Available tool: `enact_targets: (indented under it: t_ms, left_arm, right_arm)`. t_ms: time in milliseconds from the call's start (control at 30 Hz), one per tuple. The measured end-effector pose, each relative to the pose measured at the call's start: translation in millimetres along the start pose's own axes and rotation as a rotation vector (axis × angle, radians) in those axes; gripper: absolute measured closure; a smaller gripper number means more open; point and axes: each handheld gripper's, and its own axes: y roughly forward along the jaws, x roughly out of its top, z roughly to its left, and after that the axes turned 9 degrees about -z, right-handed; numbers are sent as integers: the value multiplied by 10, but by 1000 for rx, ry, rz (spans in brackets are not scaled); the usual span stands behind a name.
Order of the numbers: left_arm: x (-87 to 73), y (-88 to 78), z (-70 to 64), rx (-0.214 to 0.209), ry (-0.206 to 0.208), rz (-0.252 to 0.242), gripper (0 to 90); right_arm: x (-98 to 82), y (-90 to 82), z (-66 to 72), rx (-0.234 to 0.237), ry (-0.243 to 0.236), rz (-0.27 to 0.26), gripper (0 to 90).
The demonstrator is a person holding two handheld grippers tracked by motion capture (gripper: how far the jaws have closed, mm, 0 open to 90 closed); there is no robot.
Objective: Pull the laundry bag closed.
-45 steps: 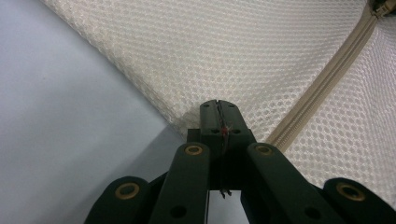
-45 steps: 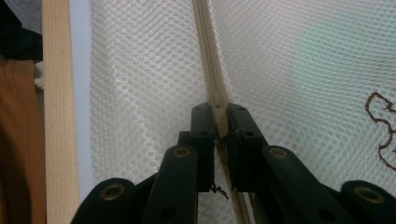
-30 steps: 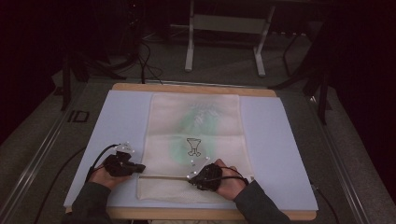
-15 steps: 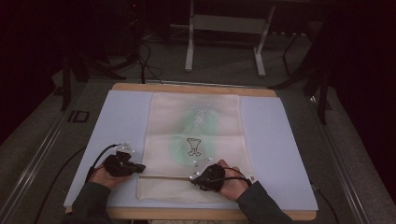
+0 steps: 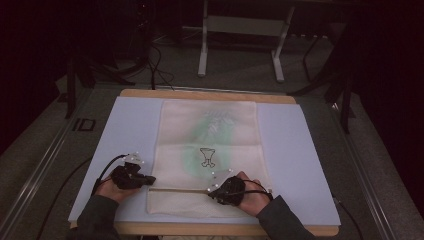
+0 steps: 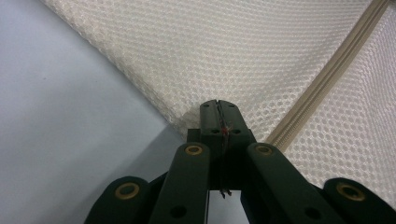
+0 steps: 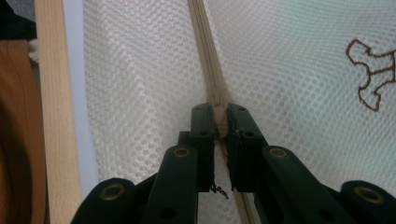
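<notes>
High view: we see flat cream mesh zip bag (image 5: 207, 150) with green tint and small dark outline figure, lying mid pale blue mat (image 5: 295, 165). Left gripper (image 5: 146, 179) at bag's near left edge; right gripper (image 5: 214, 192) on bag's zipper line.

Left gripper view: we see jaws pressed together, pinching bag's mesh edge (image 6: 187, 119); beige zipper (image 6: 327, 74) runs diagonally beside.

Right gripper view: we see jaws narrow, clamping zipper pull (image 7: 218, 114) on bag; outline figure at right.

Mesh bag (image 5: 207, 150) flat on mat (image 5: 125, 130), prob. centred.
</notes>
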Motion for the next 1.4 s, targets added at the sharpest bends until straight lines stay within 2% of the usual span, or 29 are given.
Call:
enact_targets:
  t_ms: [600,1400]
  left_arm:
    - [1,1,-3,1,-1,-1,900]
    - [1,0,1,0,-1,1,900]
  right_arm:
    - [-51,-35,-7,-8,-3,14,823]
    - [-224,-243,-124,-48,47,8,823]
